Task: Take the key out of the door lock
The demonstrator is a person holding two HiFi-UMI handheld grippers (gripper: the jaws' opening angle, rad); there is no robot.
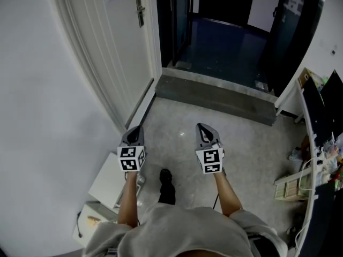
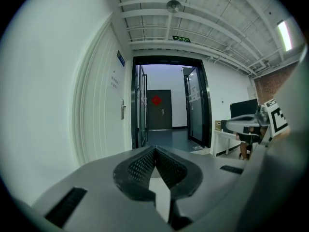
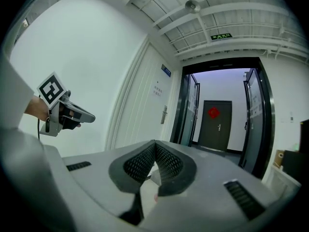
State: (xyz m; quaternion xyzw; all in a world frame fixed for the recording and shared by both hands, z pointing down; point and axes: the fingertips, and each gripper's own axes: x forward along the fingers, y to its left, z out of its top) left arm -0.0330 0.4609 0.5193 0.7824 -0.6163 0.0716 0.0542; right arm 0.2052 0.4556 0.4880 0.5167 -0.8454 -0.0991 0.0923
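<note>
You are holding two grippers side by side above the pale floor (image 1: 177, 127), the left gripper (image 1: 134, 128) and the right gripper (image 1: 203, 127), both aiming towards 12 o'clock. On each one the fingers are pressing together at the tips with nothing between them, a hold that looks suited to walking up rather than grasping. One dark shoe (image 1: 166, 185) is showing between your forearms.

Further out, a single grey ramp (image 1: 214, 96) is lying across the open doorway at 12 o'clock. At 11 o'clock one white door (image 1: 112, 42) is standing well apart from both grippers, and it is carrying the one door lock (image 1: 140, 10), a metal plate with a handle. The key is presumably sitting there, since neither gripper is holding it, but it is too small to make out in any view.

Beyond the doorway, down the corridor, one dark door (image 3: 216, 124) with a red ornament is closing off the far end.
</note>
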